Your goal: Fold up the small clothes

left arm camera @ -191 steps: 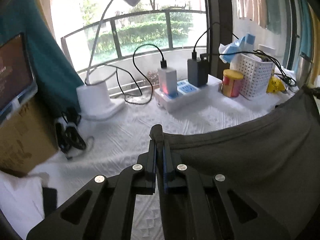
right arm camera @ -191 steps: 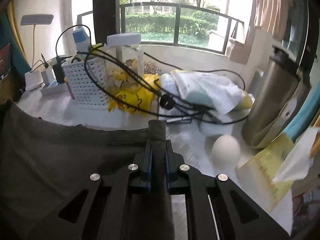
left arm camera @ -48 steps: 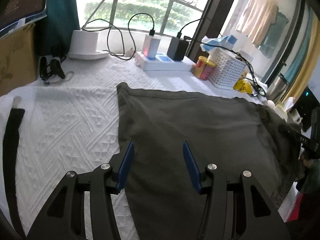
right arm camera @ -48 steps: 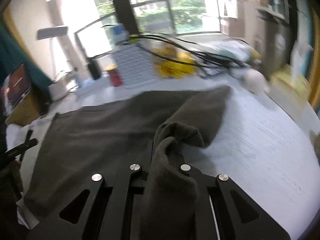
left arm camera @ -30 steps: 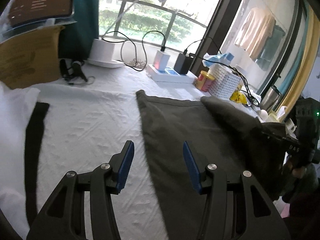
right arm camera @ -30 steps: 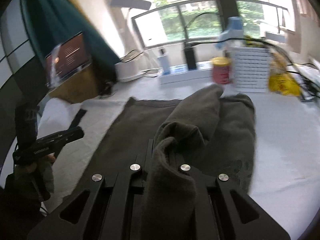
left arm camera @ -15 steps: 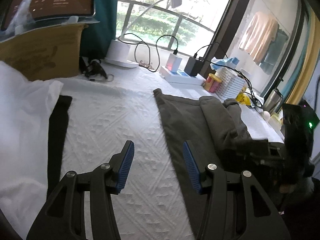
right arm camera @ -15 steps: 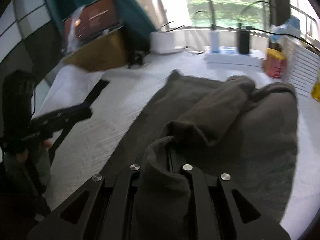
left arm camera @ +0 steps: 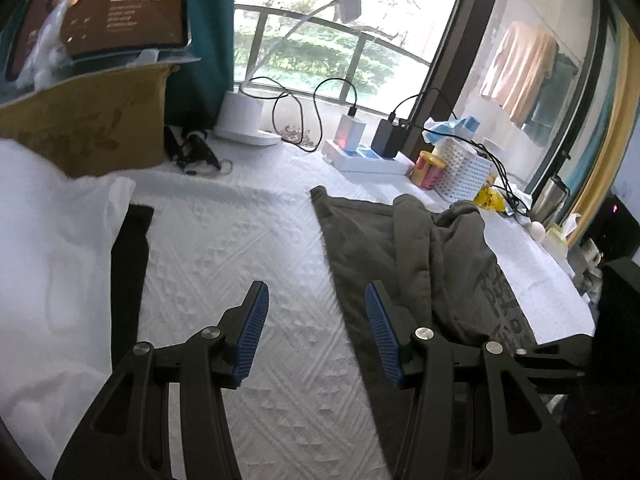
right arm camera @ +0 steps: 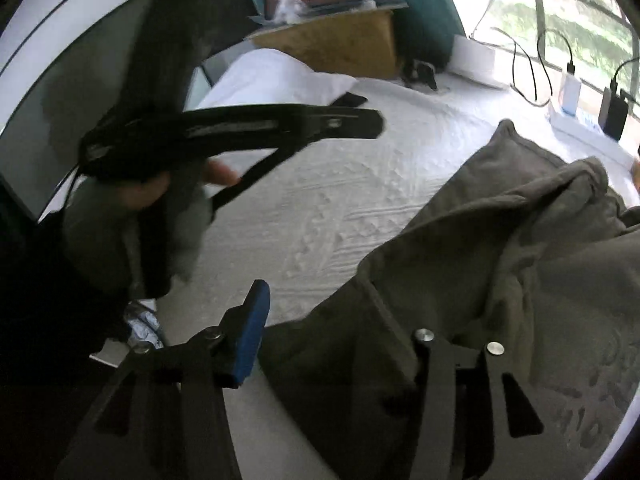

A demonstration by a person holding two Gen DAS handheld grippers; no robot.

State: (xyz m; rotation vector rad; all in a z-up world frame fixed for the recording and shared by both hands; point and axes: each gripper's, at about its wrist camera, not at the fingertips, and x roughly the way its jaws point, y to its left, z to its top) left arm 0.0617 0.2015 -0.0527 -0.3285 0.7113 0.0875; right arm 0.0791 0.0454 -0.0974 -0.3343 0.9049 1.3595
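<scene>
Garment: dark olive-grey cotton garment [left arm camera: 416, 248], folded over on itself, lying on the right half of the white textured bedspread [left arm camera: 240, 248]; printed lettering shows at its near right.
Right gripper [right arm camera: 324, 320]: jaws have just been opening; spread now, a fold of the garment draped between them and over the right finger, pads not pressing it.
Left gripper [left arm camera: 316, 316]: spread, empty, above the garment's left edge.
Left side: white pillow [left arm camera: 52, 248].
Far: brown cardboard box [left arm camera: 92, 128], white perforated basket [left arm camera: 464, 170] by the window.
</scene>
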